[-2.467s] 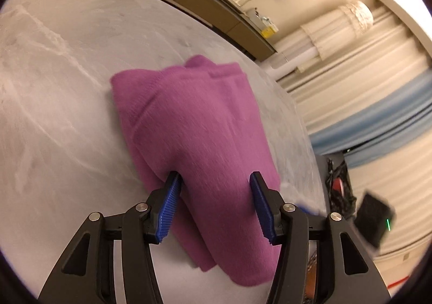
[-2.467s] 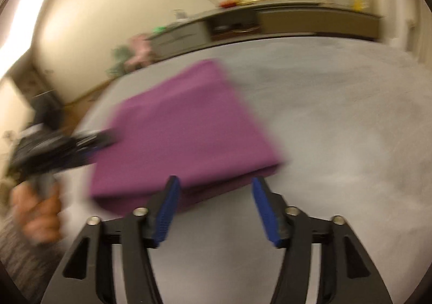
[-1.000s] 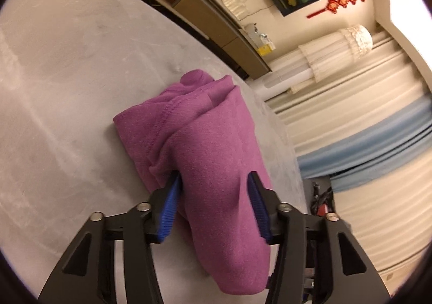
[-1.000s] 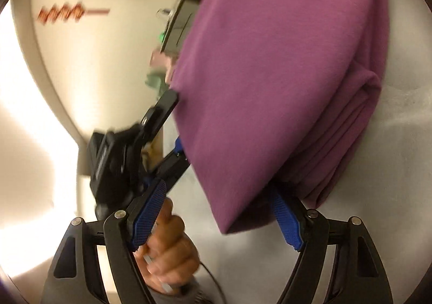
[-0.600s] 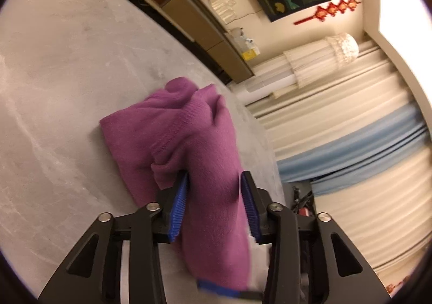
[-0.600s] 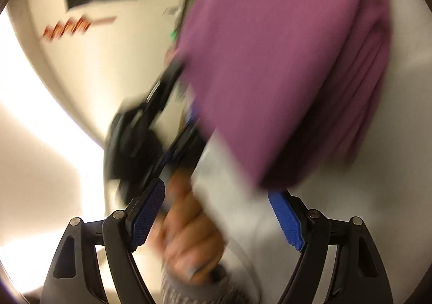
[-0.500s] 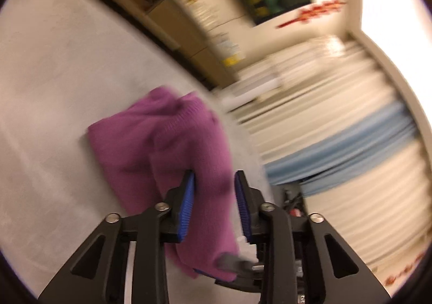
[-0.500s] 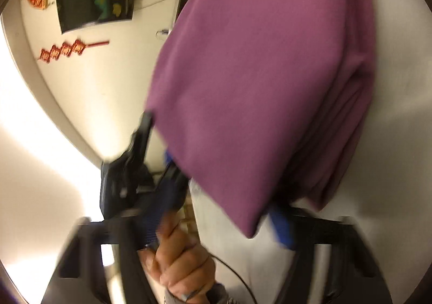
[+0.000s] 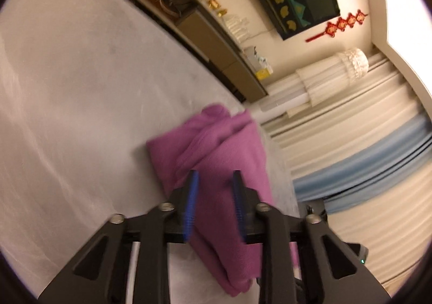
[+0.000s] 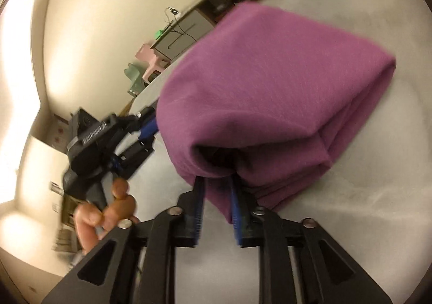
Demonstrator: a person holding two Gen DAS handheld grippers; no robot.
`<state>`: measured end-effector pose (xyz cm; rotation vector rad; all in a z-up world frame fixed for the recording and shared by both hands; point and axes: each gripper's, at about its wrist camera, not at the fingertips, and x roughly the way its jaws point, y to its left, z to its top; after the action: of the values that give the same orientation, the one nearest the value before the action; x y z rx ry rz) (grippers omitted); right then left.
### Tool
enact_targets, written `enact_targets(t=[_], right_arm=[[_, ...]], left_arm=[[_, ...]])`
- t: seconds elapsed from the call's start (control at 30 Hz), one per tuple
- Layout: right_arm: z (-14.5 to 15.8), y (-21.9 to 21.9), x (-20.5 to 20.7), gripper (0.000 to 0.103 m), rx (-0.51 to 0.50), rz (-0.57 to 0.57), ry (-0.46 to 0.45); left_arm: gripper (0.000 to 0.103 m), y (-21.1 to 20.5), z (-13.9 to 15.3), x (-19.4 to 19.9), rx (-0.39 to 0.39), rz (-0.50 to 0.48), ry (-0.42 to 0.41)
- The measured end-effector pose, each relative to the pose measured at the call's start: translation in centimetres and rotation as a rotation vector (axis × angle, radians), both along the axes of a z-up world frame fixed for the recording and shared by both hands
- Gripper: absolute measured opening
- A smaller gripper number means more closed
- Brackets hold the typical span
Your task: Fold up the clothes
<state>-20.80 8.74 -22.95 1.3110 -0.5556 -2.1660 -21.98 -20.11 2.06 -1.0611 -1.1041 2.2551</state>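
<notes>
A folded purple garment (image 9: pixel 216 158) lies on the grey marbled table (image 9: pixel 81 87). My left gripper (image 9: pixel 213 182) is shut on its near edge; purple cloth fills the narrow gap between the blue pads. In the right wrist view the same garment (image 10: pixel 270 82) bulges up as a thick folded bundle, its near end lifted. My right gripper (image 10: pixel 216 185) is shut on that near corner. The left gripper (image 10: pixel 145 128), held by a hand (image 10: pixel 108 209), grips the garment's left side there.
The table's far edge runs along a low cabinet (image 9: pixel 205 36) with small items against the wall. Curtains (image 9: pixel 364 155) hang to the right. Pink and green stools (image 10: pixel 145 60) stand beyond the table. Bare tabletop (image 10: pixel 378 182) lies right of the garment.
Both grippers have closed from wide open onto the garment's edges. The garment has bunched and its near end is raised off the table.
</notes>
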Motion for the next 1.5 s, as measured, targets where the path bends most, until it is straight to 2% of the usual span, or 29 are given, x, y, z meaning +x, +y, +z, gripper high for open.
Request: enact_targets(t=[0.03, 0.07, 0.13, 0.27, 0.33, 0.4, 0.5, 0.53, 0.63, 0.7, 0.77, 0.8, 0.83, 0.9, 1.0, 1.03, 1.1, 1.27, 1.33, 1.4, 1.5], right_arm=[[0.9, -0.1, 0.0, 0.038, 0.034, 0.019, 0.032], [1.3, -0.1, -0.1, 0.039, 0.065, 0.035, 0.052], [1.3, -1.7, 2.1, 0.039, 0.12, 0.074, 0.059], [1.3, 0.4, 0.4, 0.03, 0.174, 0.103, 0.014], [1.7, 2.1, 0.0, 0.03, 0.257, 0.1, 0.021], [2.2, 4.3, 0.0, 0.03, 0.312, 0.096, 0.025], [3.0, 9.2, 0.2, 0.033, 0.368, 0.075, 0.014], [3.3, 10.8, 0.1, 0.039, 0.386, 0.067, 0.006], [4.7, 15.5, 1.3, 0.042, 0.393, 0.084, -0.028], [6.0, 18.9, 3.5, 0.046, 0.358, 0.072, -0.006], [7.0, 22.1, 6.4, 0.064, 0.267, 0.039, 0.013], [6.9, 23.2, 8.1, 0.064, 0.207, 0.031, 0.013], [6.9, 23.1, 8.6, 0.064, 0.142, 0.032, 0.005], [5.8, 21.4, 6.6, 0.066, -0.042, 0.043, -0.061], [4.4, 20.7, 6.3, 0.071, -0.247, 0.082, -0.165], [4.1, 20.7, 6.2, 0.074, -0.277, 0.083, -0.185], [3.7, 21.0, 5.8, 0.079, -0.318, 0.078, -0.22], [2.9, 22.9, 5.6, 0.079, -0.366, 0.066, -0.279], [2.6, 24.3, 7.3, 0.08, -0.386, 0.062, -0.291], [3.9, 29.7, 12.9, 0.08, -0.402, 0.061, -0.296], [2.5, 29.9, 12.7, 0.081, -0.427, 0.039, -0.31]], left_arm=[[0.047, -0.2, 0.4, -0.2, -0.011, 0.018, 0.012], [0.048, -0.3, 0.6, -0.6, -0.027, 0.037, 0.018], [0.049, -0.2, 0.2, -2.0, -0.063, 0.039, 0.015], [0.049, 3.4, -1.9, -4.4, -0.161, -0.041, -0.08], [0.05, 5.3, -1.9, -3.3, -0.189, -0.058, -0.086], [0.05, 7.0, -1.6, -1.8, -0.199, -0.069, -0.125], [0.05, 10.1, -0.9, 1.5, -0.192, -0.125, -0.207], [0.049, 11.3, -0.8, 2.8, -0.188, -0.164, -0.231], [0.049, 12.0, -0.2, 5.3, -0.171, -0.193, -0.239], [0.049, 10.6, 0.6, 6.5, -0.114, -0.12, -0.212], [0.051, 9.6, 1.4, 7.5, -0.051, -0.08, -0.19], [0.054, 9.7, 1.4, 8.1, -0.042, -0.083, -0.188], [0.057, 10.1, 1.8, 8.8, -0.037, -0.092, -0.186], [0.062, 11.0, 2.3, 10.0, -0.025, -0.099, -0.187], [0.07, 12.4, 2.4, 11.6, 0.06, -0.099, -0.193], [0.074, 13.1, 1.9, 11.7, 0.105, -0.102, -0.209], [0.074, 14.3, 1.2, 11.0, 0.135, -0.094, -0.248], [0.074, 16.2, 0.3, 7.9, 0.092, -0.027, -0.265], [0.072, 16.4, 0.4, 7.3, 0.105, -0.017, -0.255], [0.071, 16.7, 0.6, 6.7, 0.1, -0.028, -0.252], [0.066, 16.4, 0.8, 6.9, 0.074, -0.039, -0.254]])
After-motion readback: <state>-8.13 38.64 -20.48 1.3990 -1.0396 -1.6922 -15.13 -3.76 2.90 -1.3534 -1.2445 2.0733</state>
